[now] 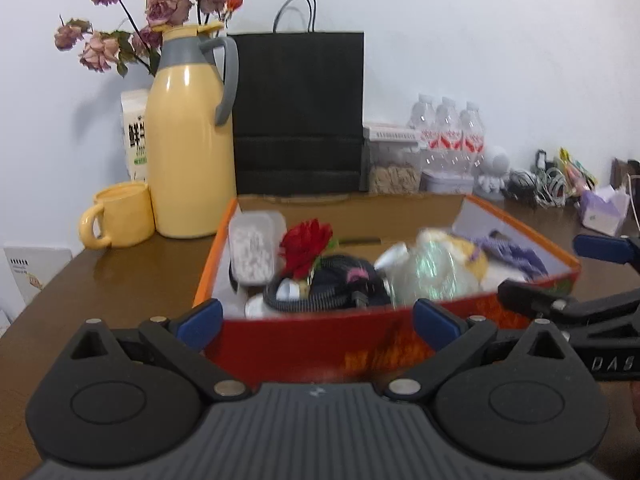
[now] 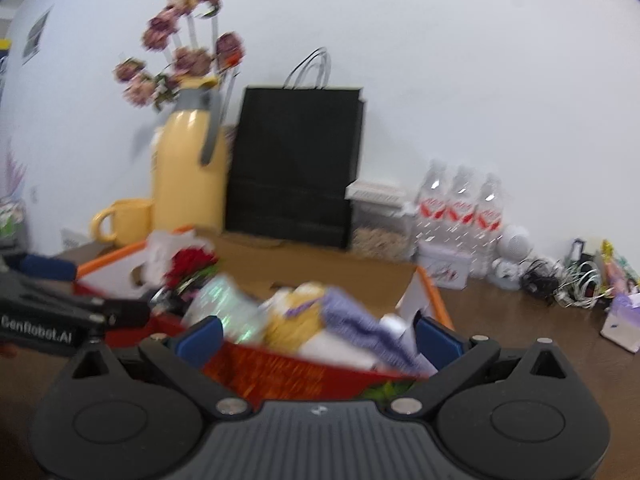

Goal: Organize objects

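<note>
A red and orange cardboard box (image 1: 320, 344) sits open on the brown table (image 1: 132, 264), toward its near edge, and holds a jumble of things. At its back left corner a clear plastic container (image 1: 256, 246) of white pieces leans against the wall of the box. Just beside it lies a red flower (image 1: 306, 246), its bloom over a black coiled cable and dark bundle (image 1: 332, 284). To the right are a shiny clear plastic bag (image 1: 424, 270), something yellow and a purple knitted cloth (image 1: 516, 254), all blurred.

The left tool (image 1: 318, 322) hangs in front of the near wall of the box, its blue-padded fingers spread wide apart and empty. The right tool (image 2: 320, 336) is over the right near part of the box, fingers likewise wide apart and holding nothing; it also shows at the right edge of the left wrist view (image 1: 576, 280), level with the box's right corner.

Behind the box on the left stand a yellow mug (image 1: 120, 220) and, touching it, a tall yellow thermos jug (image 1: 188, 140) with a grey handle; dried pink roses (image 1: 132, 20) rise behind the jug. A black paper bag (image 1: 298, 112) stands against the white wall at the centre. To its right are a clear container of brownish pieces (image 1: 394, 168), three water bottles (image 1: 448, 132) with red labels, a small white figure (image 1: 494, 172), a tangle of cables (image 1: 540, 188) and a purple and white paper box (image 1: 604, 210).
</note>
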